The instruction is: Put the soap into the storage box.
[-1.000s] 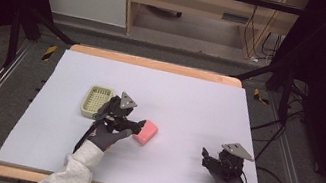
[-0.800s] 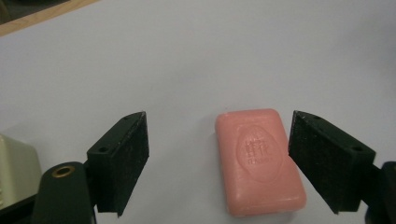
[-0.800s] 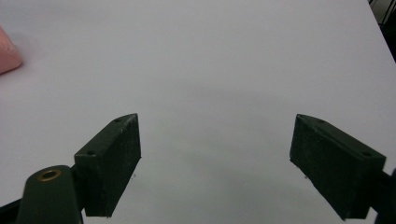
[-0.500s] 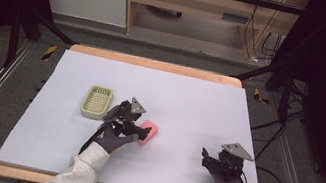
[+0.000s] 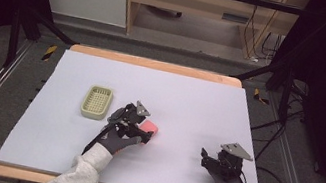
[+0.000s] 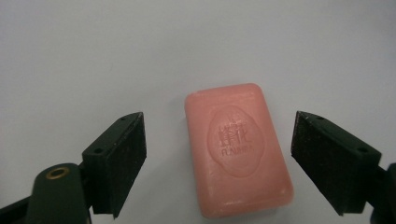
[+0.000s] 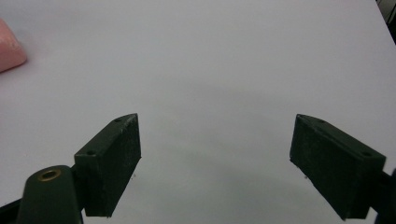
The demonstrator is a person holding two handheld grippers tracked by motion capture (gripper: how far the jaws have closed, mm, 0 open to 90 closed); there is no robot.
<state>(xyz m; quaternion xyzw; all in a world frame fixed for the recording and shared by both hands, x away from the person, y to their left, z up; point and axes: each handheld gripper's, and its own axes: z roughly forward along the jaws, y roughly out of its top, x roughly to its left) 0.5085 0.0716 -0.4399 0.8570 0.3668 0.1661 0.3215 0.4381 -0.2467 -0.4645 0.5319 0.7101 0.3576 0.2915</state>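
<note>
The left gripper (image 6: 218, 154) is poised over the pink soap bar (image 6: 238, 149), its jaws spread wide apart with the bar lying flat on the white table (image 6: 93, 56) between them; the bar sits nearer the right-hand jaw than the left, touching neither, and its long axis runs roughly along the jaws, slightly skewed; this reads as the reach-and-align step before a pick-up, likely bound for the pale slatted soap dish (image 5: 96, 102) that lies a little beyond and to the side of the left gripper in the high view; the next move calls for lowering until the pads flank the bar's long sides, centring it between them, then closing gently, since a soap bar may be slick and could squirt out under a hard squeeze. The right gripper (image 7: 215, 158) rests near the table's front edge, jaws likewise wide apart with nothing between them; a corner of the bar shows far off beyond its left jaw. The stamped lettering on the bar is too soft to read; in the high view the gloved left hand (image 5: 118, 139) covers part of the bar; how high the jaws stand above the table cannot be told.
</note>
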